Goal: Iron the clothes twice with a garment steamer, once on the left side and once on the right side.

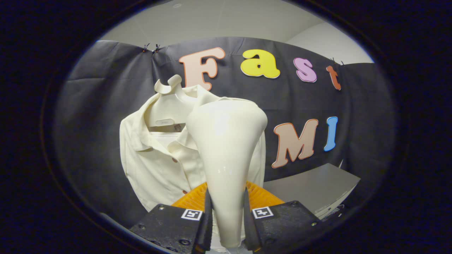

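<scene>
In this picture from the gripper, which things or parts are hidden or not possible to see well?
- Shirt, gripper view: its right half sits behind the steamer; its hem is cut off by the fingers.
- Steamer's face toward the shirt: turned away, so steam or contact cannot be judged.
- Steamer's lower end: cut off below the gripper, which is shut on its neck.
- Orange part: mostly covered by steamer and fingers.
- Collar tag: too small.

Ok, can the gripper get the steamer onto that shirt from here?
Probably yes. The gripper is shut on the steamer, whose head rises just before the shirt hanging on its hanger; nothing stands between them.
</scene>
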`<state>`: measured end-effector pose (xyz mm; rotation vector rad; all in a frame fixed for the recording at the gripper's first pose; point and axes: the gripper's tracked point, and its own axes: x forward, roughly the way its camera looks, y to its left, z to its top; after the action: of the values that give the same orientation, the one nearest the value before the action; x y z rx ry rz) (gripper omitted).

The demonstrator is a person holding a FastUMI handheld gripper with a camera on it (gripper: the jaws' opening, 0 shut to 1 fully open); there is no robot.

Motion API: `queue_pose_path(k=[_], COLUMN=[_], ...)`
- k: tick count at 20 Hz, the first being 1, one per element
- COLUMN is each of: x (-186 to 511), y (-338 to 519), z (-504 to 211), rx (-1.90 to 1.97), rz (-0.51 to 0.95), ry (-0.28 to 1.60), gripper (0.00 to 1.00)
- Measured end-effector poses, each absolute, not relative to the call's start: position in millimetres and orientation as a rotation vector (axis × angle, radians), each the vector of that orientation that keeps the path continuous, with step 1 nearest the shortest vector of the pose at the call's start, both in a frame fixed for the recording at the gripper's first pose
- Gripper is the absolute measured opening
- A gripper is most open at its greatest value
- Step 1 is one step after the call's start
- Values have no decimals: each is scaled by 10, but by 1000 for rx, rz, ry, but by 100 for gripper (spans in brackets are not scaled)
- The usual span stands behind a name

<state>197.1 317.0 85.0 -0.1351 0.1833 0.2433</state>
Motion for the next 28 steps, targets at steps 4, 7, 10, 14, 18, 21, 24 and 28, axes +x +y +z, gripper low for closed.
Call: queue_pose_path(k=[4, 7, 10, 14, 18, 21, 24, 28], x=[2154, 2247, 2261, 2307, 2316, 2348, 2380, 2398], y=[3239, 3239, 3172, 3067, 3001, 2912, 2807, 2705], z=[727, 520, 263, -99, -504, -785, -999, -1278], rx=[-148, -194, -207, -215, -225, -238, -244, -237], rz=[295, 283, 279, 258, 261, 263, 256, 254], ry=[246, 272, 304, 344, 389, 436, 472, 523], gripper=[38, 38, 38, 38, 38, 38, 38, 38])
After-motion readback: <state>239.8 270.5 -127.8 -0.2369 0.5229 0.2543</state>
